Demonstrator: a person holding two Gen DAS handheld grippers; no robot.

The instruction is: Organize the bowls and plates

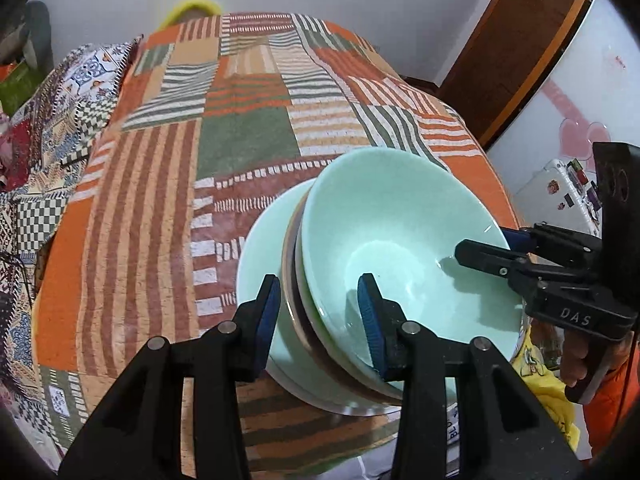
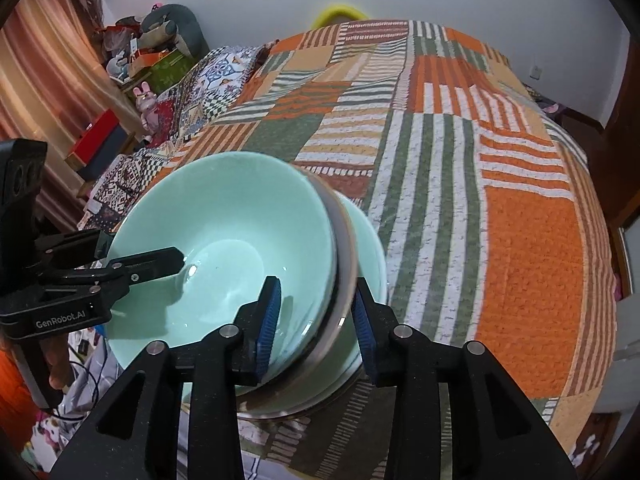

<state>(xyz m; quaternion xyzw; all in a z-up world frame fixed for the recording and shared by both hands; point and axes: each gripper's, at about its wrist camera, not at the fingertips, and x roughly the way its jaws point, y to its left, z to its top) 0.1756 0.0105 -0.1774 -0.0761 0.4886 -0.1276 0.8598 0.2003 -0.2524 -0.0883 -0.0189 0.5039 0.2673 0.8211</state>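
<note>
Left gripper [image 1: 320, 312] up close has its blue fingers [image 1: 370, 312] straddling the near rim of a stack of mint green bowls [image 1: 384, 216] at the bed's [image 1: 248, 136] edge, narrow but not clearly pinching. Right gripper [image 2: 316, 316] straddles the opposite rim, same gap. Looks like the stack's being set down or about to be lifted. Next move probably needs both sides working evenly so it doesn't tip.

The lower dishes of the stack [image 1: 296, 276] show only as rims, hidden beneath the top green bowl [image 1: 384, 216]; their count is unclear.
</note>
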